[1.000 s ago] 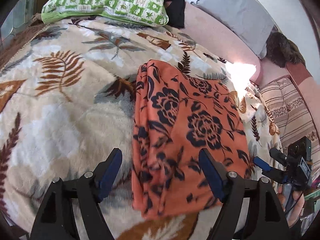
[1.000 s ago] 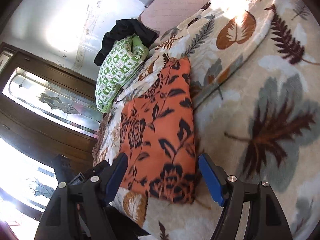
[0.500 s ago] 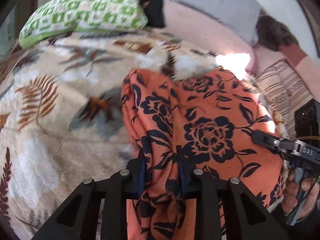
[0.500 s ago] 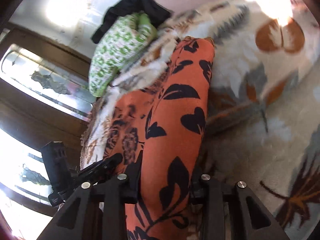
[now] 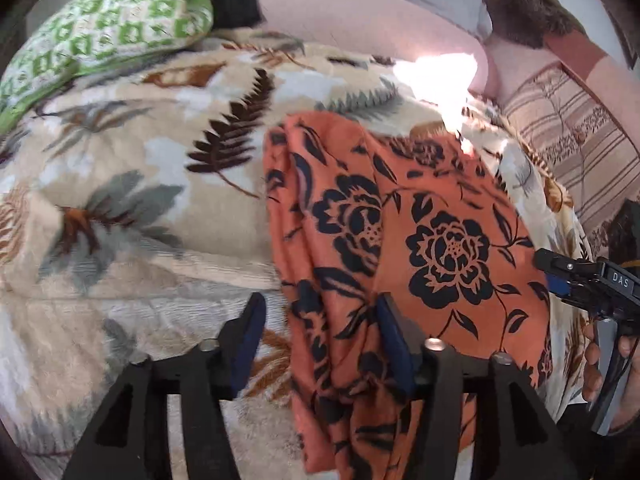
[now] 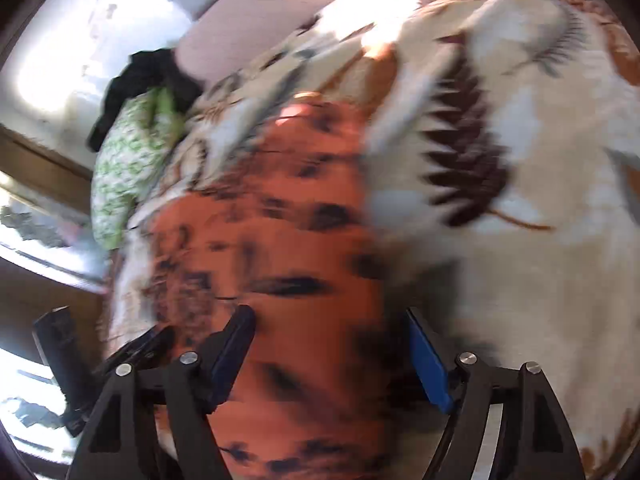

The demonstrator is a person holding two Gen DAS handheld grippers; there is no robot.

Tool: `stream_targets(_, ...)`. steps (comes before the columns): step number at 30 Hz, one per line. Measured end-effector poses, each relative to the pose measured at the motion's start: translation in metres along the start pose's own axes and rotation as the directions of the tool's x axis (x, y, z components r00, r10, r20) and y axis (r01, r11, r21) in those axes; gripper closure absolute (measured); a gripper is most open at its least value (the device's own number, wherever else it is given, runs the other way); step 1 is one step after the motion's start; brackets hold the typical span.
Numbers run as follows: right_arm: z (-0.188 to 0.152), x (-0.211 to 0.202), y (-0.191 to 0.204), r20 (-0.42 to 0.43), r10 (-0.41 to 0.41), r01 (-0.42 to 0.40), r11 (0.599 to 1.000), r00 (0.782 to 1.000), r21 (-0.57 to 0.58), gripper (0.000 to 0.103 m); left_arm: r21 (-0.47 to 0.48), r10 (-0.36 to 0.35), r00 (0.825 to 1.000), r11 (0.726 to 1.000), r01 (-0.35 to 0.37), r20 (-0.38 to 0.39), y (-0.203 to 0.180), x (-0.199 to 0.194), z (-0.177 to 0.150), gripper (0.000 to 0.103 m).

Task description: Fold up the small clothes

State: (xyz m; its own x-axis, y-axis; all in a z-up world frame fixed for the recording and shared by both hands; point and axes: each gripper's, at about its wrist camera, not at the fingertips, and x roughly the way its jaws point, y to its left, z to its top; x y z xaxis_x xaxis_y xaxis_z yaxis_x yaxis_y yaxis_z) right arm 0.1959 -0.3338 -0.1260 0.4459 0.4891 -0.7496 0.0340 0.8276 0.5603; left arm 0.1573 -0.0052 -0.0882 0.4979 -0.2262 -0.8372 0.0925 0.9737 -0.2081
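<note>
Orange floral garment [image 5: 420, 240], thin and soft with dark rose print, folded into a long strip on the bed blanket [image 5: 132, 184]. "DAS" readable on the right tool [image 5: 560, 276] at the frame edge. Left tool [image 5: 320, 336] jaws just opened, straddling the garment's bunched edge, not pinching. Right tool [image 6: 328, 352] also just opened, cloth loose between the blue pads, view badly blurred. Fuzzy cream blanket with leaf print, green patterned pillow [image 5: 104, 36], pink sheet [image 5: 360, 12] behind.

Orange cloth [image 5: 420, 240] w/ black floral print, folded, rumpled, flat on bed blanket.
</note>
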Motion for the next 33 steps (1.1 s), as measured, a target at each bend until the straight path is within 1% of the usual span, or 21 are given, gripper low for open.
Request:
stream_targets(2, -0.002, -0.019, 0.004, 0.078, -0.025, 0.026, 1.000, 0.997, -0.014, 0.025, 0.025, 0.017, 0.998, 1.000, -0.019, 0.060, -0.002, -0.022, -0.003, 0.040)
stream_targets(3, -0.003, -0.030, 0.011, 0.118, -0.005, 0.009, 1.000, 0.993, -0.028, 0.025, 0.044, 0.023, 0.996, 0.999, -0.027, 0.087, -0.003, -0.031, -0.005, 0.039)
stream_targets(5, -0.005, -0.045, 0.026, 0.153, 0.087, -0.078, 0.995, 0.984, -0.064, 0.024, 0.064, 0.038, 0.992, 0.997, -0.046, 0.118, -0.008, -0.040, -0.008, 0.034)
stream_targets(6, -0.007, -0.048, 0.035, 0.145, 0.144, -0.133, 0.988, 0.979, -0.082, 0.020, 0.063, 0.046, 0.993, 0.997, -0.053, 0.109, -0.008, -0.036, -0.008, 0.031)
stream_targets(7, -0.010, -0.046, 0.041, 0.121, 0.199, -0.189, 0.978, 0.972, -0.090, 0.017, 0.060, 0.059, 0.995, 0.996, -0.064, 0.081, -0.007, -0.027, -0.010, 0.027)
stream_targets(8, -0.012, -0.041, 0.045, 0.086, 0.246, -0.238, 0.967, 0.965, -0.089, 0.011, 0.060, 0.085, 0.996, 0.994, -0.087, 0.037, -0.009, -0.012, -0.011, 0.027)
stream_targets(9, -0.014, -0.029, 0.046, 0.045, 0.264, -0.260, 0.962, 0.963, -0.085, 0.009, 0.064, 0.110, 0.994, 0.992, -0.109, -0.007, -0.010, -0.001, -0.015, 0.027)
stream_targets(10, -0.016, -0.015, 0.044, 0.010, 0.240, -0.239, 0.968, 0.971, -0.071, 0.009, 0.063, 0.117, 0.992, 0.992, -0.114, -0.046, -0.010, 0.005, -0.018, 0.027)
stream_targets(11, -0.018, 0.002, 0.039, -0.037, 0.179, -0.180, 0.983, 0.983, -0.038, 0.009, 0.051, 0.103, 0.993, 0.994, -0.101, -0.048, -0.010, 0.003, -0.021, 0.027)
stream_targets(12, -0.021, 0.012, 0.035, -0.073, 0.138, -0.140, 0.990, 0.988, -0.017, 0.009, 0.046, 0.104, 0.994, 0.994, -0.102, -0.040, -0.011, -0.006, -0.023, 0.027)
stream_targets(14, -0.025, -0.007, 0.051, -0.011, 0.101, -0.102, 0.991, 0.995, -0.084, 0.009, 0.074, 0.119, 0.993, 0.990, -0.118, -0.002, -0.015, -0.028, -0.027, 0.026)
stream_targets(15, -0.027, -0.019, 0.061, 0.011, 0.068, -0.066, 0.990, 0.998, -0.125, 0.008, 0.089, 0.136, 0.991, 0.987, -0.137, 0.019, -0.018, -0.038, -0.029, 0.025)
stream_targets(17, -0.034, -0.044, 0.079, 0.071, -0.015, 0.029, 0.978, 0.997, -0.206, 0.008, 0.097, 0.184, 0.981, 0.977, -0.190, 0.064, -0.021, -0.059, -0.035, 0.019)
stream_targets(18, -0.042, -0.057, 0.088, 0.114, -0.060, 0.087, 0.965, 0.992, -0.246, 0.002, 0.092, 0.204, 0.975, 0.973, -0.212, 0.087, -0.023, -0.069, -0.039, 0.017)
stream_targets(19, -0.051, -0.069, 0.095, 0.153, -0.105, 0.145, 0.949, 0.983, -0.279, 0.000, 0.085, 0.216, 0.971, 0.971, -0.225, 0.104, -0.024, -0.078, -0.042, 0.015)
stream_targets(21, -0.069, -0.084, 0.105, 0.222, -0.206, 0.272, 0.905, 0.953, -0.328, 0.000, 0.074, 0.220, 0.967, 0.970, -0.231, 0.127, -0.027, -0.090, -0.049, 0.015)
stream_targets(22, -0.077, -0.087, 0.110, 0.224, -0.249, 0.315, 0.886, 0.942, -0.339, 0.000, 0.075, 0.212, 0.968, 0.972, -0.223, 0.136, -0.029, -0.095, -0.054, 0.015)
stream_targets(23, -0.090, -0.092, 0.104, 0.216, -0.285, 0.345, 0.875, 0.934, -0.340, 0.000, 0.074, 0.208, 0.968, 0.973, -0.220, 0.140, -0.031, -0.099, -0.057, 0.013)
stream_targets(28, -0.131, -0.103, 0.098, 0.210, -0.344, 0.398, 0.852, 0.915, -0.340, 0.000, 0.056, 0.209, 0.965, 0.974, -0.220, 0.157, -0.039, -0.119, -0.071, 0.011)
stream_targets(31, -0.143, -0.103, 0.099, 0.212, -0.354, 0.408, 0.845, 0.911, -0.346, 0.000, 0.045, 0.217, 0.963, 0.973, -0.227, 0.160, -0.042, -0.127, -0.073, 0.011)
stream_targets(33, -0.147, -0.109, 0.101, 0.225, -0.365, 0.425, 0.832, 0.903, -0.356, 0.000, 0.045, 0.222, 0.960, 0.971, -0.233, 0.168, -0.046, -0.131, -0.074, 0.011)
